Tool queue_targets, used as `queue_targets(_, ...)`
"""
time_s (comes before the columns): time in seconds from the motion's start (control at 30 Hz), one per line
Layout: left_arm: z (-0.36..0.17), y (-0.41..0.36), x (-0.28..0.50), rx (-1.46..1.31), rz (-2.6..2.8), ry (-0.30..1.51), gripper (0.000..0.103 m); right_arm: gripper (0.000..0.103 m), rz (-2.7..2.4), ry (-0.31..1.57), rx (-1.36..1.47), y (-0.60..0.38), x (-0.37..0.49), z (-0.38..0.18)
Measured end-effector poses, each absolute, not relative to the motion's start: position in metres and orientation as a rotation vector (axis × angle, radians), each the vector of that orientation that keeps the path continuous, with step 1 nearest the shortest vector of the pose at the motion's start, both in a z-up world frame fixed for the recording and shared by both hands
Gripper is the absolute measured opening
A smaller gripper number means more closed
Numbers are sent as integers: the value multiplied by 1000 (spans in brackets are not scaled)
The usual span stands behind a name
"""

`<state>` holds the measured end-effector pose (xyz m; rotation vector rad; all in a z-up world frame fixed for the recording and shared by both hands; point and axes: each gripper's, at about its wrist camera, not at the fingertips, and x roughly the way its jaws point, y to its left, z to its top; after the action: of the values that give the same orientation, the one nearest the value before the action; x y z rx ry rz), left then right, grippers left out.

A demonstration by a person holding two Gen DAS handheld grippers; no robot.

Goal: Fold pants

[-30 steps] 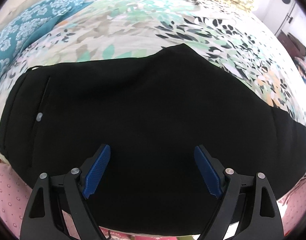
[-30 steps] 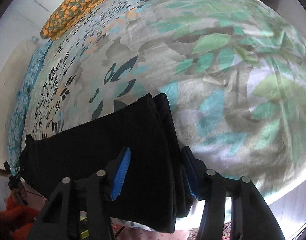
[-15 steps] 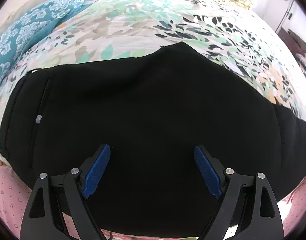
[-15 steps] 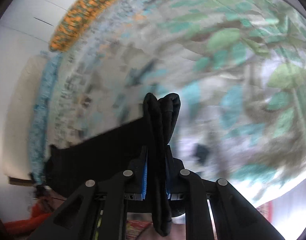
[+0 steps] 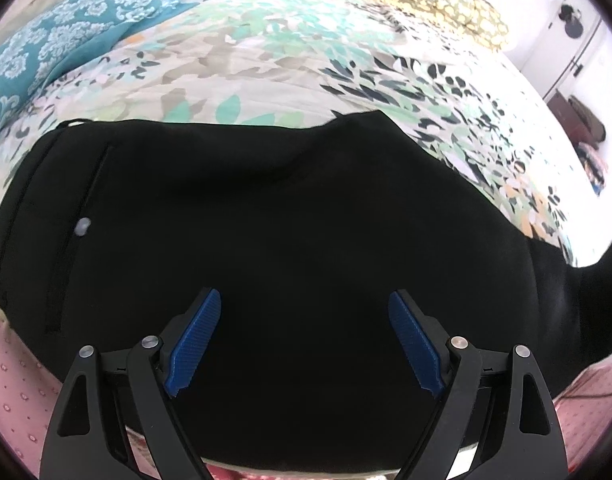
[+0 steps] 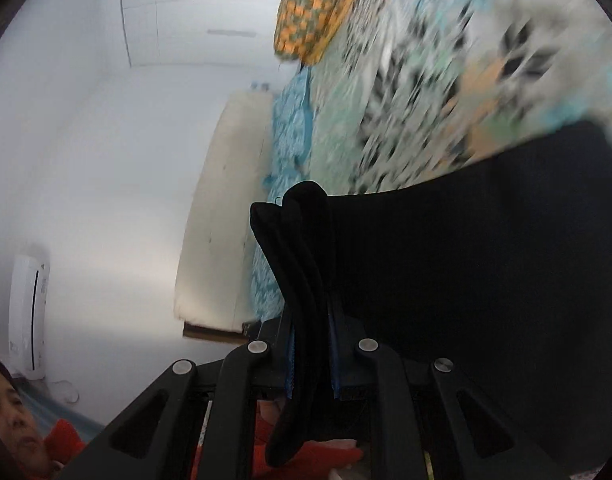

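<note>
Pants lie flat across the centre of the left view, on the floral bedspread. A second ago the right gripper stood spread over the hem; now it pinches that bunched hem and lifts it, view blurred, so the fold has likely begun. Left gripper hovers spread above the cloth. One pair of pants, two grippers, one orange pillow.

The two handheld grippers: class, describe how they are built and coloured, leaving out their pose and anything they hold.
The left gripper has matte black linkage arms with triangular cut-outs and silver round rivets at the pivots. Its fingers carry bright blue pads with fine ribbing. The right gripper is the same black frame with silver rivets and blue pad edges. No cables or markings show.
</note>
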<state>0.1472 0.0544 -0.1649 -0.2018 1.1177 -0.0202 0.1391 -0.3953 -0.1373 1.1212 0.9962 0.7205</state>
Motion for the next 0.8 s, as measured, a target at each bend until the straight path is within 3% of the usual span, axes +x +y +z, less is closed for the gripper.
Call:
queue_targets(0.13,-162,68,143,-249,-19,1106,87,19,746,1095,1041,-291,164,-163)
queue_targets(0.17,-160,71,142,-264,-25,1103,87,28,713,1144,966,-264,169,-168)
queue_targets(0.2,-159,73,141,-276,-32,1100,87,50,692,1185,918,-248,174,-172)
queue_targets(0.23,-158,75,140,-288,-40,1096,87,62,682,1211,902,-239,176,-174)
queue_targets(0.33,-151,81,135,-338,-78,1069,87,63,678,1163,919,-249,175,-161)
queue_targets(0.47,-137,66,129,-431,-294,1025,85,78,524,1012,789,-314,152,-123)
queue_targets(0.7,-140,-20,132,-228,-531,1086,53,79,290,939,598,-393,83,-111)
queue_targets(0.8,-145,-39,135,-175,-542,1108,47,79,249,937,624,-406,70,-113)
